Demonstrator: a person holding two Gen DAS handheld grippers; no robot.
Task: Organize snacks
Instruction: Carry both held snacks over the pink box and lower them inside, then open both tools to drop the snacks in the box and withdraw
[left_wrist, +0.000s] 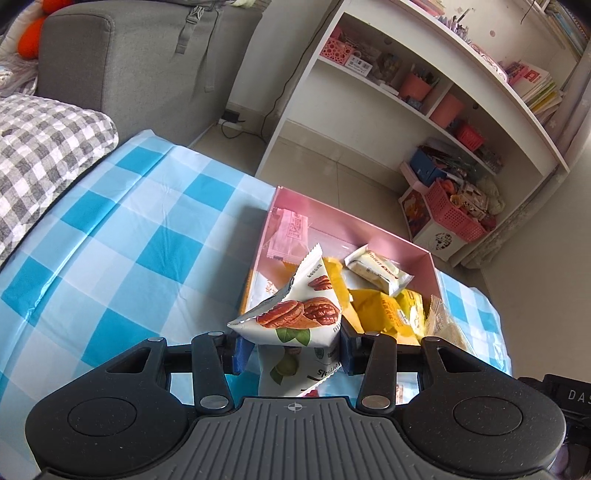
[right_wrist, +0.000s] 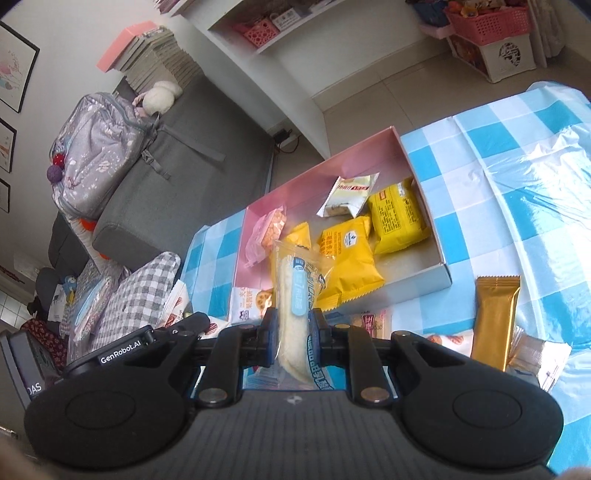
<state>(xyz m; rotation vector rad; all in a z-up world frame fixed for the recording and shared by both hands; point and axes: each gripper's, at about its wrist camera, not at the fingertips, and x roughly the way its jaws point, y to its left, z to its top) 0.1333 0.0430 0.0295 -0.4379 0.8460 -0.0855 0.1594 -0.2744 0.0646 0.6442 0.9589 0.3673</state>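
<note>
The left gripper (left_wrist: 291, 347) is clamped on a pecan packet (left_wrist: 295, 310) at the near edge of the pink box (left_wrist: 354, 229). The right gripper (right_wrist: 291, 332) is clamped on a bread roll (right_wrist: 293, 306) just before the same box. Each should move over a free spot, lower, then let go, 1 at a time.

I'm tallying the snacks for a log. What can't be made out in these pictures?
- Left wrist view: box near corner, hidden behind the pecan packet in the left gripper.
- Right wrist view: packets under the right gripper, covered by its bread packet.
- Both views: packet print too small.
</note>
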